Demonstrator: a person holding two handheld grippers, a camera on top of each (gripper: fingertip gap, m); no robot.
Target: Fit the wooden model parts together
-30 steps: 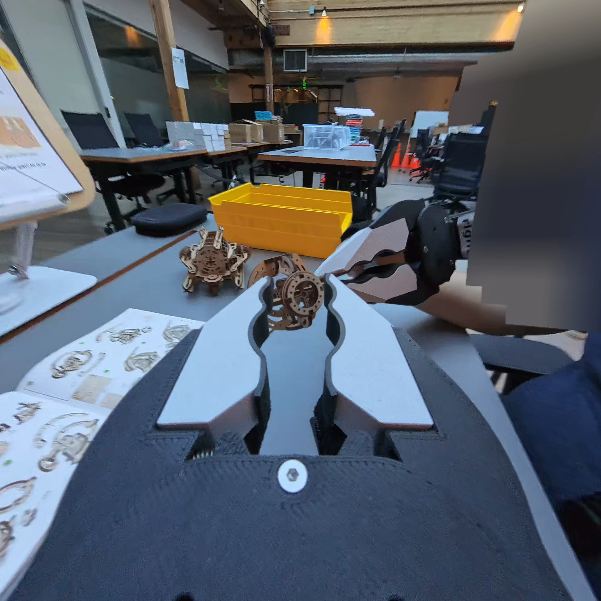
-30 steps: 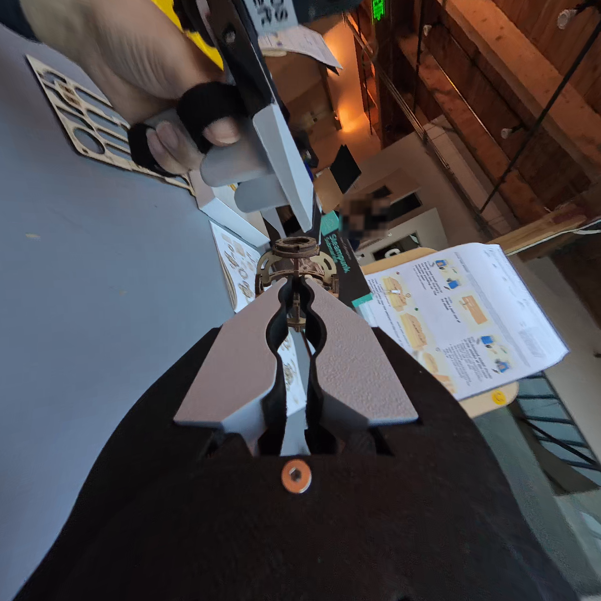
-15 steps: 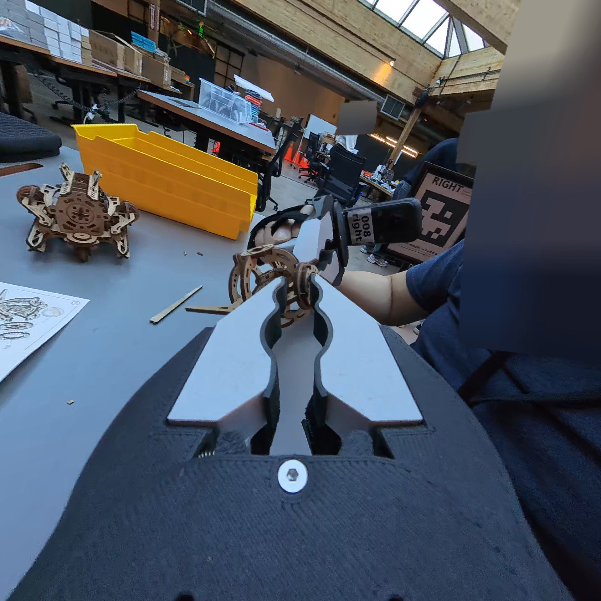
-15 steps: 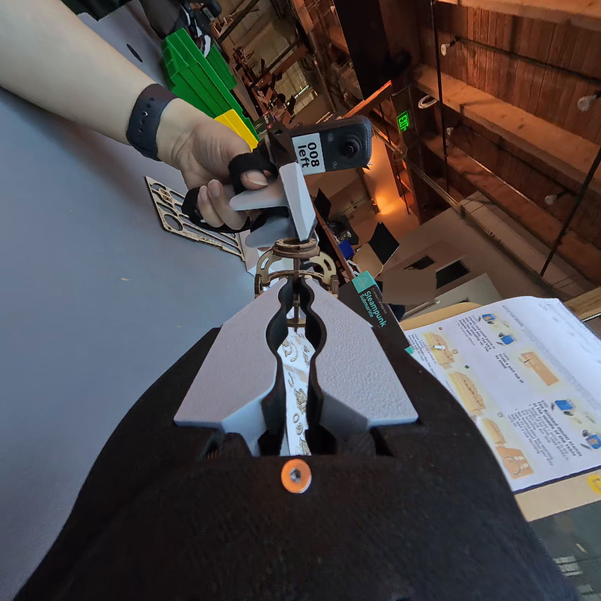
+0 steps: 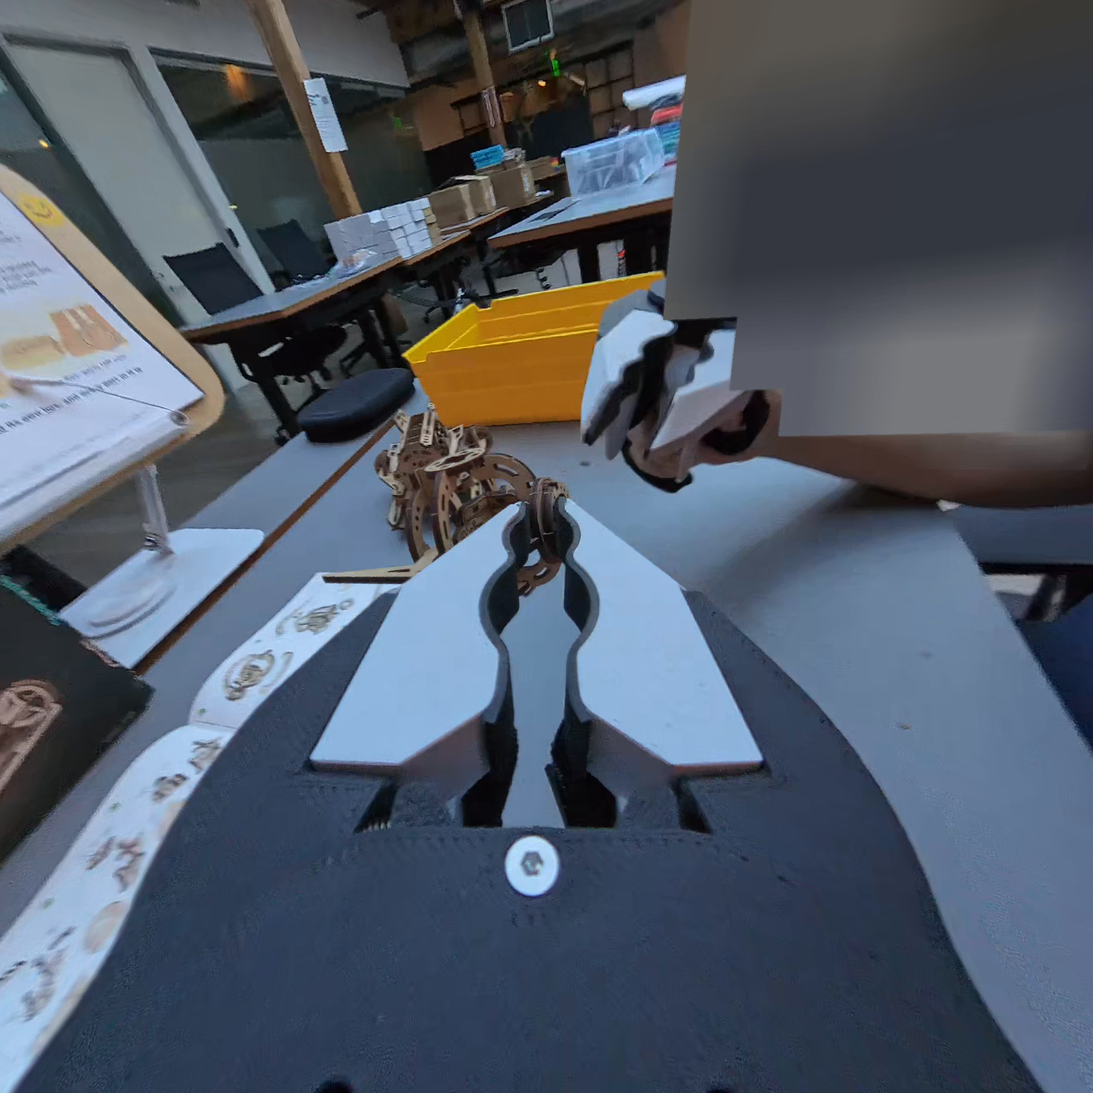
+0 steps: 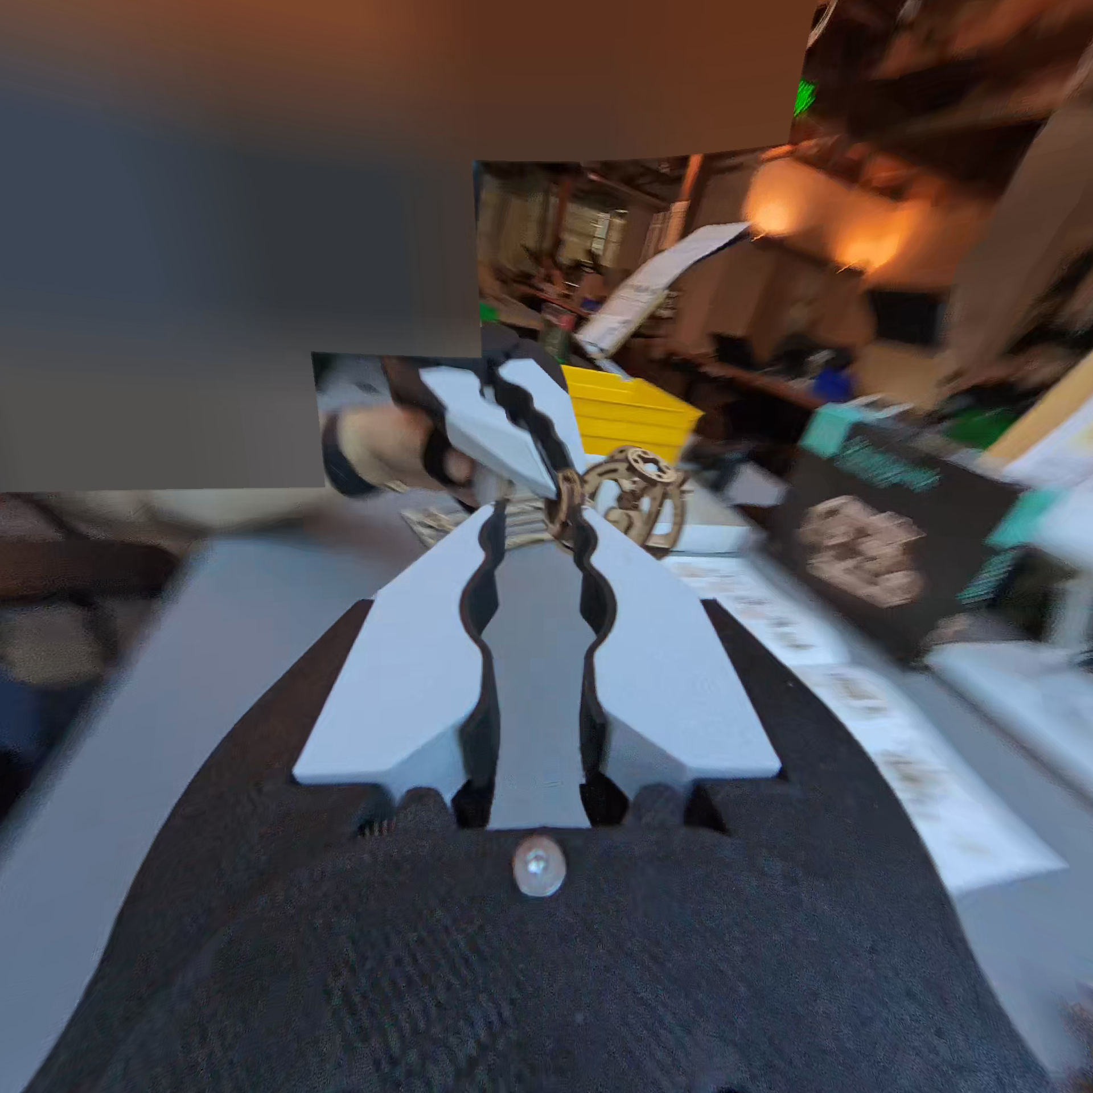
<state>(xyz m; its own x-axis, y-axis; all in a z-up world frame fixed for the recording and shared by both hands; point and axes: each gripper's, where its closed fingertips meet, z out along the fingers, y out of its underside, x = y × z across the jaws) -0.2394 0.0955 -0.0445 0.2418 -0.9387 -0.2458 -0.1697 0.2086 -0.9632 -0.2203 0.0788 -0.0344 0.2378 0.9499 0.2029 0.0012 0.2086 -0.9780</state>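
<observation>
- Wooden gear assembly point(image 5: 491, 514) is held above the grey table point(image 5: 828, 621), pinched at its small disc-shaped end by the tips of the left gripper point(image 5: 541, 520); its larger ring part sticks out to the left of the fingers in the left wrist view.
- Left gripper fingers point(image 5: 437, 650) are narrowed onto this wooden piece — only a thin gap stays between them, filled at the tip by the disc.
- In the right wrist view the same assembly point(image 6: 627, 497) shows beyond the right gripper point(image 6: 535, 520), whose fingers point(image 6: 414, 650) stand apart with nothing between them; the picture is blurred, so I cannot tell if one tip touches the wood.
- From the left wrist view the right gripper point(image 5: 639, 384) is seen farther off, above the table and apart from the assembly, held by a hand point(image 5: 721, 426).
- Second wooden model point(image 5: 426, 449), with many small arms, stands on the table just behind the held piece.
- Flat wooden strip point(image 5: 378, 572) lies on the table near the left finger.
- Printed sheet with part drawings point(image 5: 266, 668) lies at the left, partly under the gripper body.
- Yellow bin point(image 5: 520, 361) stands at the far edge of the table, and a black pouch point(image 5: 355, 402) is to its left.
- Instruction page on a tilted board with a white stand point(image 5: 89, 355) is at the far left — beside it a dark box point(image 5: 53, 710) rests on the table.
</observation>
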